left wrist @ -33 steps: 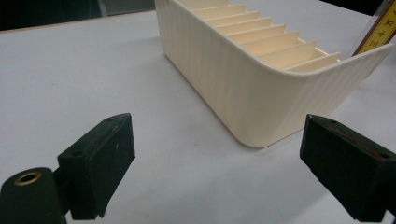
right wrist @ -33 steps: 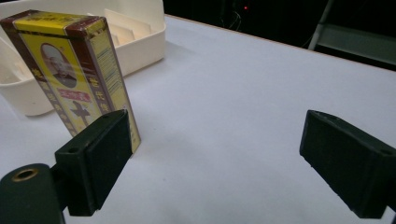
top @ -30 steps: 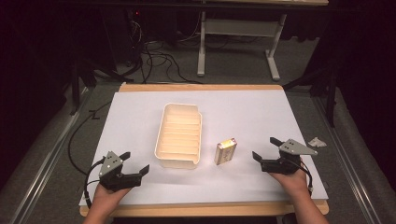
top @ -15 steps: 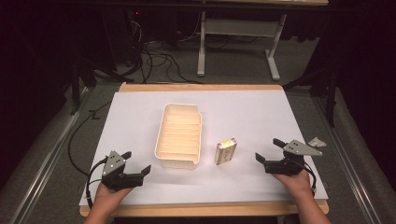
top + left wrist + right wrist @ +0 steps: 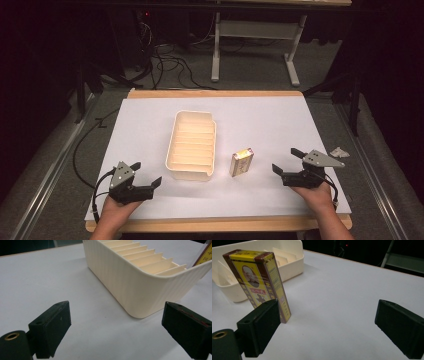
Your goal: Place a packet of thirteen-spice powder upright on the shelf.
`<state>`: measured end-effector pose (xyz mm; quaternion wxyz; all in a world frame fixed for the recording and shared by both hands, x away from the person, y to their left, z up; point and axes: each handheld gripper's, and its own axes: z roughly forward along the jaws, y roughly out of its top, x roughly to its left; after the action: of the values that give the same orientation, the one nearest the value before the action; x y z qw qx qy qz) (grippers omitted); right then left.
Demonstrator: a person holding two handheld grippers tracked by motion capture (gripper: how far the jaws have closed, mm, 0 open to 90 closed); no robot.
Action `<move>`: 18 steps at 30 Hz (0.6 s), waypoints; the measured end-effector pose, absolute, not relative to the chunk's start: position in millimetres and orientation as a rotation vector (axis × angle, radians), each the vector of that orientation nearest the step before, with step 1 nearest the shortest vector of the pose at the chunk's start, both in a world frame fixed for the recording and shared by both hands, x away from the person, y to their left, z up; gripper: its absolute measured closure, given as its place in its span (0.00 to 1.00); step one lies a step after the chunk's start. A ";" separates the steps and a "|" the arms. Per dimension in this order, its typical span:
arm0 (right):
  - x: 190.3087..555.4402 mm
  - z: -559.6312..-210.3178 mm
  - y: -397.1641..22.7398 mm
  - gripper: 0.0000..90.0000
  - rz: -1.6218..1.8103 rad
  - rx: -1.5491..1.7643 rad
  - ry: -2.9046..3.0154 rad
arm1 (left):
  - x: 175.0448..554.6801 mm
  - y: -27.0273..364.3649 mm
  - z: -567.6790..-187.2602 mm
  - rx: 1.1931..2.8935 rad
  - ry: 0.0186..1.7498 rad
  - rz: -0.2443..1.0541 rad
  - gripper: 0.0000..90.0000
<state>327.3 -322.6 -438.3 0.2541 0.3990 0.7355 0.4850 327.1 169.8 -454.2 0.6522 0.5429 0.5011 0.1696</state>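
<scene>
A cream tray (image 5: 192,145) with several inner dividers lies lengthwise at the middle of the white table sheet. Just right of its near end stands a yellow and maroon box (image 5: 241,162), upright. My left gripper (image 5: 146,173) is open near the front left, pointing at the tray's near corner (image 5: 147,292) with nothing between its jaws (image 5: 117,315). My right gripper (image 5: 286,160) is open at the front right, aimed toward the box. In the right gripper view the box (image 5: 259,277) stands just beyond the left jaw, apart from the gripper (image 5: 327,312).
The white sheet (image 5: 260,120) covers a wooden table with bare room at the back and right. A small crumpled white scrap (image 5: 340,151) lies at the right edge. Beyond the table are floor cables and a desk frame (image 5: 250,40).
The right gripper has drifted slightly right and toward the near edge. The left gripper, tray and box have hardly moved.
</scene>
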 end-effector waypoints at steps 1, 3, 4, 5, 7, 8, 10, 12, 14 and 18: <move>327.2 -438.0 -321.9 0.08 1.319 1.085 1.999 | 327.2 169.9 -454.2 1.231 1.137 0.387 0.10; 327.4 -436.6 -321.4 0.09 1.332 1.077 1.996 | 327.3 170.1 -454.1 1.231 1.137 0.387 0.10; 326.9 -435.4 -320.3 0.09 1.340 1.080 1.994 | 327.3 170.2 -454.1 1.231 1.136 0.387 0.11; 326.9 -435.4 -320.3 0.09 1.340 1.080 1.994 | 327.3 170.2 -454.1 1.231 1.136 0.387 0.11; 326.7 -432.7 -318.0 0.09 1.347 1.073 1.994 | 327.2 170.1 -454.0 1.230 1.137 0.386 0.11; 326.3 -431.2 -316.6 0.09 1.349 1.076 1.994 | 327.2 170.0 -454.1 1.231 1.137 0.386 0.11; 327.8 -426.6 -313.1 0.10 1.351 1.044 1.993 | 326.8 169.5 -454.5 1.237 1.135 0.385 0.11; 329.2 -423.6 -310.8 0.10 1.362 1.040 1.989 | 326.5 169.2 -454.5 1.238 1.134 0.381 0.11; 330.8 -420.8 -308.1 0.10 1.376 1.028 1.990 | 326.5 169.4 -454.5 1.239 1.134 0.382 0.11; 334.0 -417.3 -303.1 0.11 1.395 1.015 1.993 | 327.4 169.7 -455.0 1.239 1.136 0.381 0.11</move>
<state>334.0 -303.1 -417.3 0.2503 0.3729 0.7319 0.5124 327.4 169.7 -455.0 0.6511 0.5454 0.5005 0.1677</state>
